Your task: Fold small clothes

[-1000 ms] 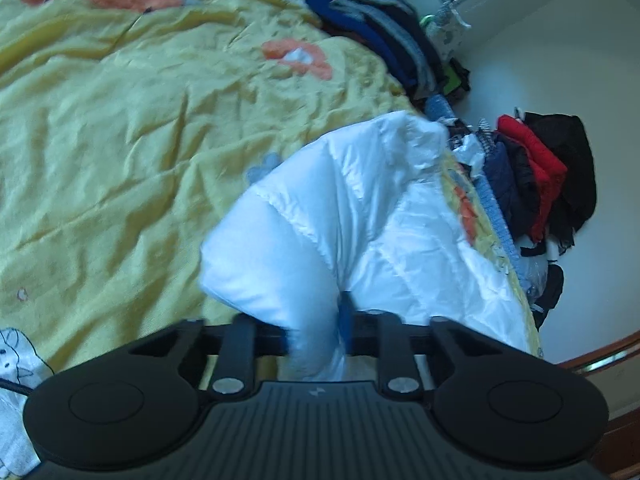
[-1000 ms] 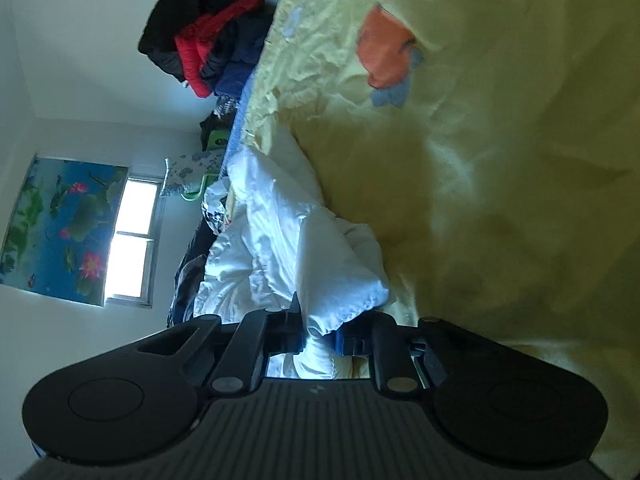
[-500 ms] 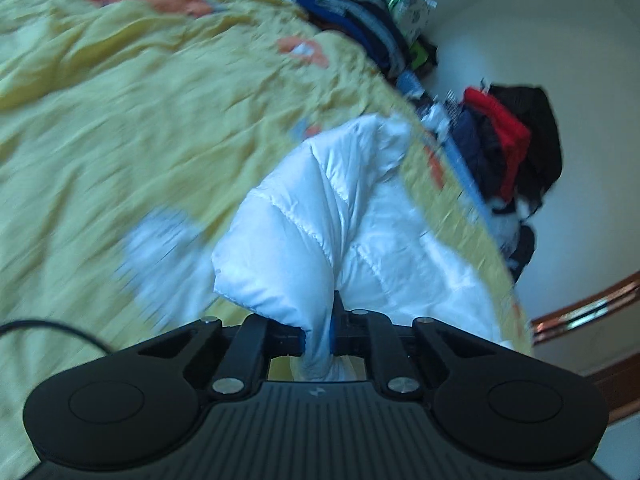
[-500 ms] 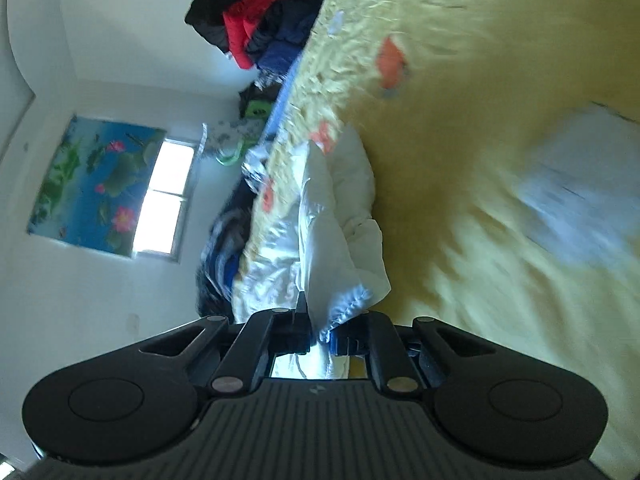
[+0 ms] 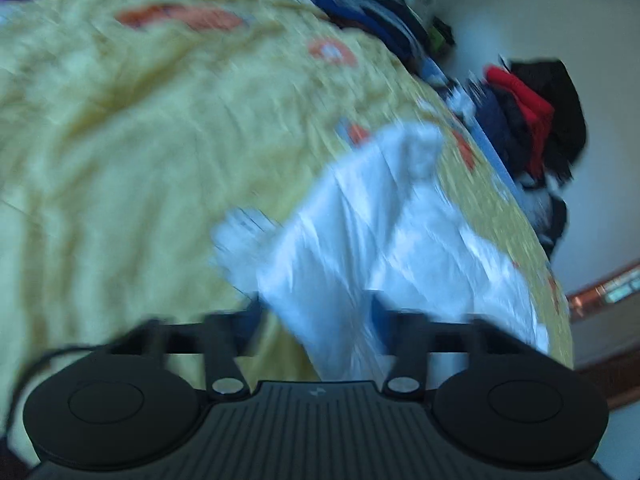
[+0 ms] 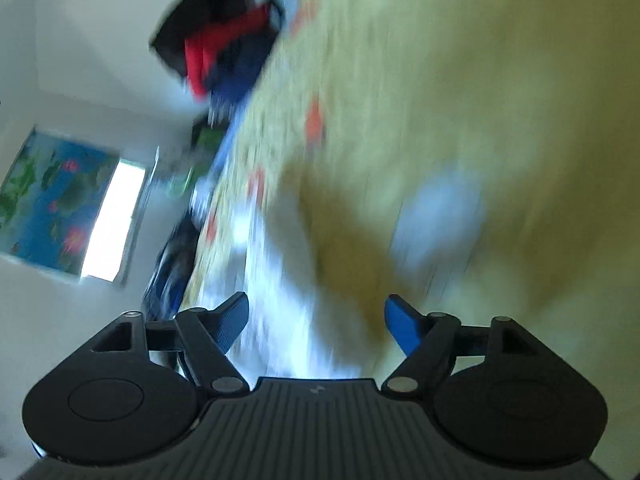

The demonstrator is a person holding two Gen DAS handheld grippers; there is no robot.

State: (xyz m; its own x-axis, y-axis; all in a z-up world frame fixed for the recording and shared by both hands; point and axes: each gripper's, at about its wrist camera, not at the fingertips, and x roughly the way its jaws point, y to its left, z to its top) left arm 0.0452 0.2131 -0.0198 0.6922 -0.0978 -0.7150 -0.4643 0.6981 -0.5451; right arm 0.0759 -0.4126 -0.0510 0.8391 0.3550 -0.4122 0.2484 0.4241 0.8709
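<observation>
A white puffy jacket [image 5: 384,240] lies on the yellow bedspread [image 5: 140,160]. Both views are motion-blurred. My left gripper [image 5: 316,312] is open, its fingers wide apart on either side of the jacket's near edge, which lies loose between them. My right gripper [image 6: 316,316] is open with blue pads [image 6: 404,328] spread; the white jacket [image 6: 276,300] shows blurred below and between them, not held.
A pile of red, black and blue clothes [image 5: 532,120] sits at the bed's far corner by the wall. A small pale garment [image 6: 436,220] lies on the bedspread [image 6: 480,100]. A window [image 6: 116,220] and a flower picture [image 6: 48,200] are on the wall.
Both grippers were shut on the white jacket; now both have opened and let it go. The jacket has dropped flatter onto the bed. Both cameras are moving fast.
</observation>
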